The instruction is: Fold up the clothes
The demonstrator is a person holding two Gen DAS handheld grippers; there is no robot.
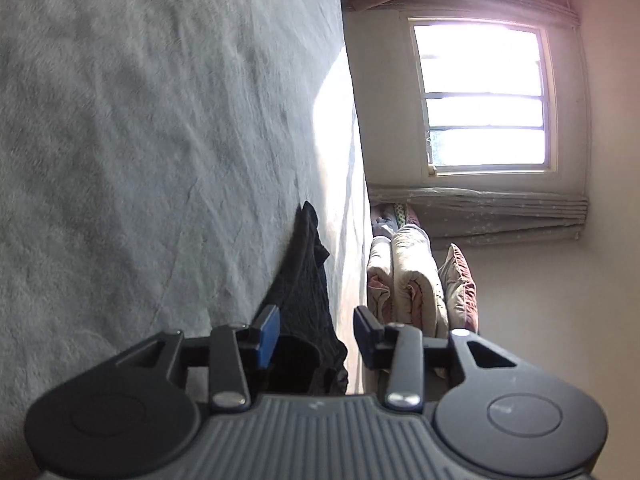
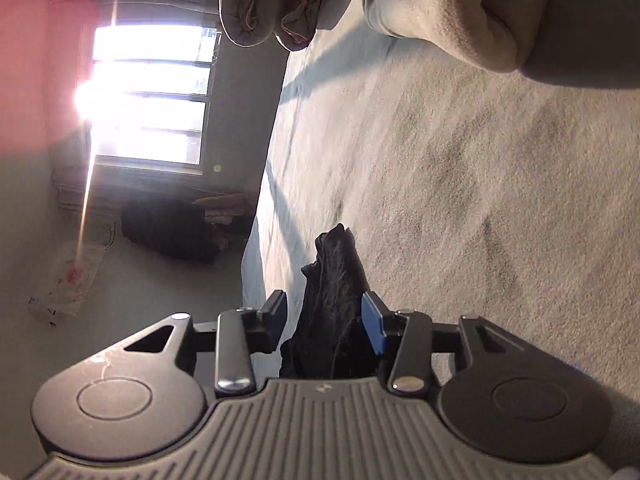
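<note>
A dark, near-black garment point(image 1: 306, 280) lies crumpled on the pale grey bedspread point(image 1: 140, 140); both wrist views are rolled on their side. My left gripper point(image 1: 316, 330) is open, and the cloth runs up between its blue-padded fingers, close to the left pad point(image 1: 269, 334). In the right wrist view another end of the dark garment point(image 2: 340, 280) rises in a peak between the fingers of my right gripper point(image 2: 326, 316). That gripper is open too, with the cloth lying against the right pad point(image 2: 373, 322). The garment's near part is hidden behind both gripper bodies.
The bed's edge point(image 1: 356, 160) faces a bright window point(image 1: 484, 96) with curtains. Folded quilts and pillows point(image 1: 412, 276) are stacked beyond the bed. A thick folded beige blanket point(image 2: 460, 12) lies on the bedspread point(image 2: 480, 180). Dark bags point(image 2: 168, 224) sit on the floor.
</note>
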